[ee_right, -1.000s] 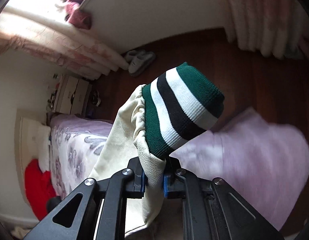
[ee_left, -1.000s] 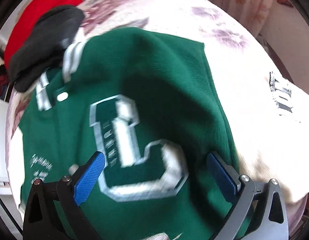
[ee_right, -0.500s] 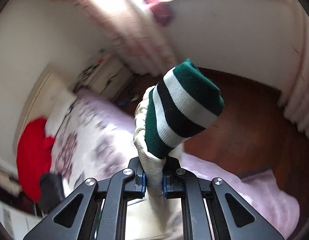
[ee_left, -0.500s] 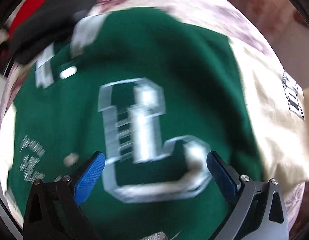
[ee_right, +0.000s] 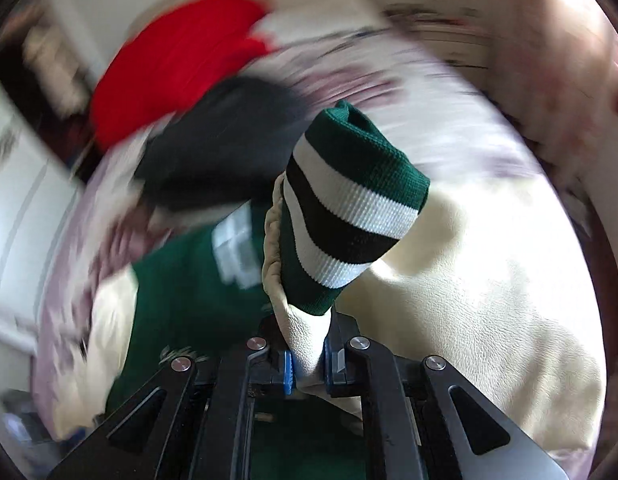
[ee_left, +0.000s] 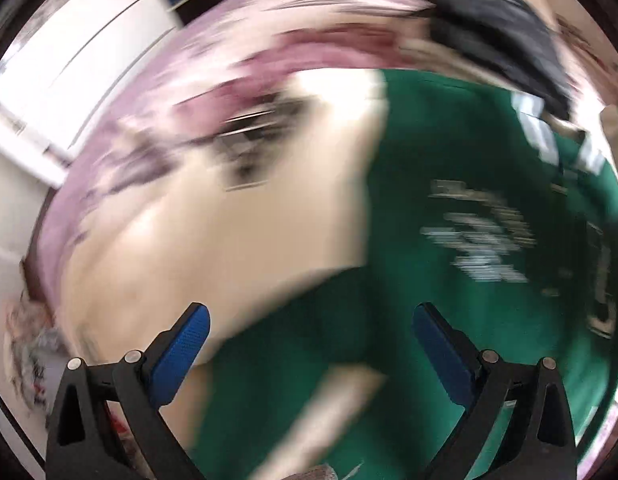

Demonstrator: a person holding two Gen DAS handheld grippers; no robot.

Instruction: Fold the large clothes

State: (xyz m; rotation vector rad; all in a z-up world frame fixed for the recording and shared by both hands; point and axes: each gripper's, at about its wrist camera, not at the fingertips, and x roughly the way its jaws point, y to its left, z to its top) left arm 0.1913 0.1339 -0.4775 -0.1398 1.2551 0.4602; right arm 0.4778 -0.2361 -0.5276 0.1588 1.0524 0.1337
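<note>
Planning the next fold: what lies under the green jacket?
The green jacket lies on a floral pink bedspread, which shows around its edges. A black garment overlaps its collar end. Anything directly beneath stays covered.

Cuff (ee_right: 351, 208): ribbed knit cloth, matt. Sleeve (ee_right: 469, 304): cream, grained, leather-like, faint sheen. Jacket body (ee_left: 449, 152): green matt cloth. Fingers (ee_left: 181, 354): blue textured pads, black frames.

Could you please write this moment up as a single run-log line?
right gripper: shut on cream sleeve, striped cuff up | left gripper: open over green jacket | views blurred
</note>
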